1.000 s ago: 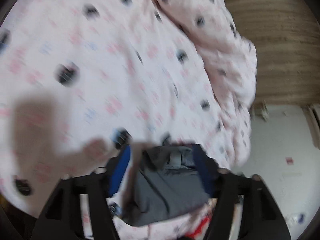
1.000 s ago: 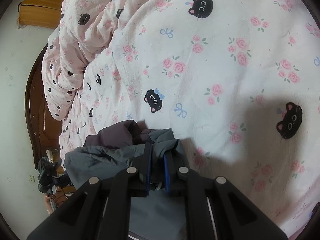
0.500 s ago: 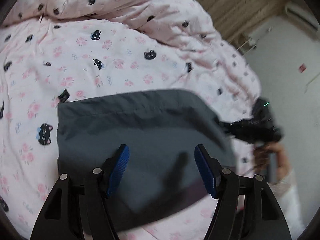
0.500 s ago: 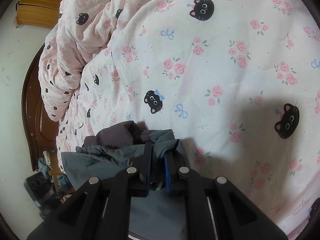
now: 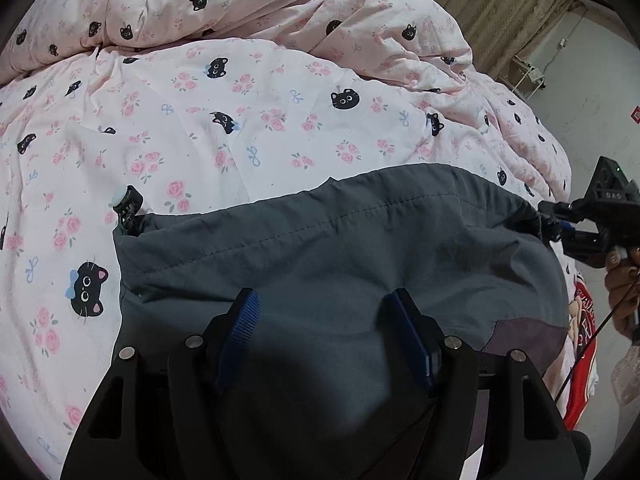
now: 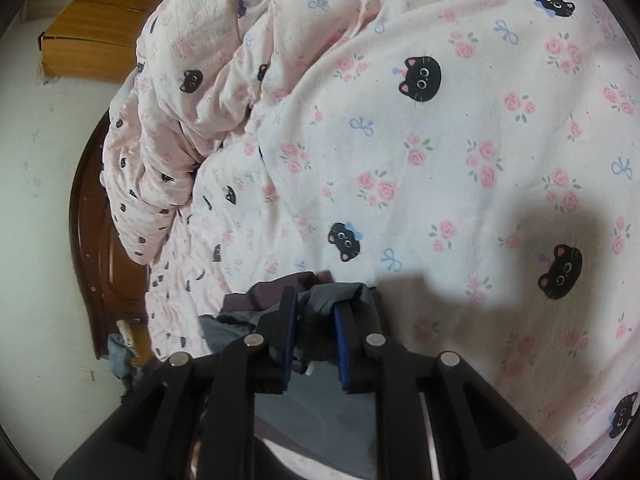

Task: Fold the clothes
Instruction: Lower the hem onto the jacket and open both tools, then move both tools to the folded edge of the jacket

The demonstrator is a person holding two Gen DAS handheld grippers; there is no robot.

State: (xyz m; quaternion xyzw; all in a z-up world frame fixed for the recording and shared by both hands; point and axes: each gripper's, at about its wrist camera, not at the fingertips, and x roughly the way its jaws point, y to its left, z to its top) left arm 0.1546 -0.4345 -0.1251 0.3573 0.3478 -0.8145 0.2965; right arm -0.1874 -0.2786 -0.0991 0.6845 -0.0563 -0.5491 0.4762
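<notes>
A grey garment (image 5: 340, 248) lies spread flat on the bed, its stitched hem running across the left wrist view. My left gripper (image 5: 320, 298) hovers just above its middle, open, with nothing between the blue pads. At the right edge of that view the right gripper (image 5: 560, 224) holds the garment's far corner. In the right wrist view my right gripper (image 6: 316, 300) has a bunched fold of the grey garment (image 6: 316, 408) filling the narrow gap between its fingers. Its jaws are opening.
A pink duvet (image 5: 240, 120) printed with black cats covers the bed, bunched into a ridge at the back. A red and white garment (image 5: 584, 320) lies by the bed's edge near a person's hand (image 5: 620, 280). A dark wooden bedframe (image 6: 92, 240) stands beyond.
The left gripper let go of the grey cloth that it held, swung and rolled, and now hangs over the spread garment. The right jaws have parted slightly and lifted a little.
</notes>
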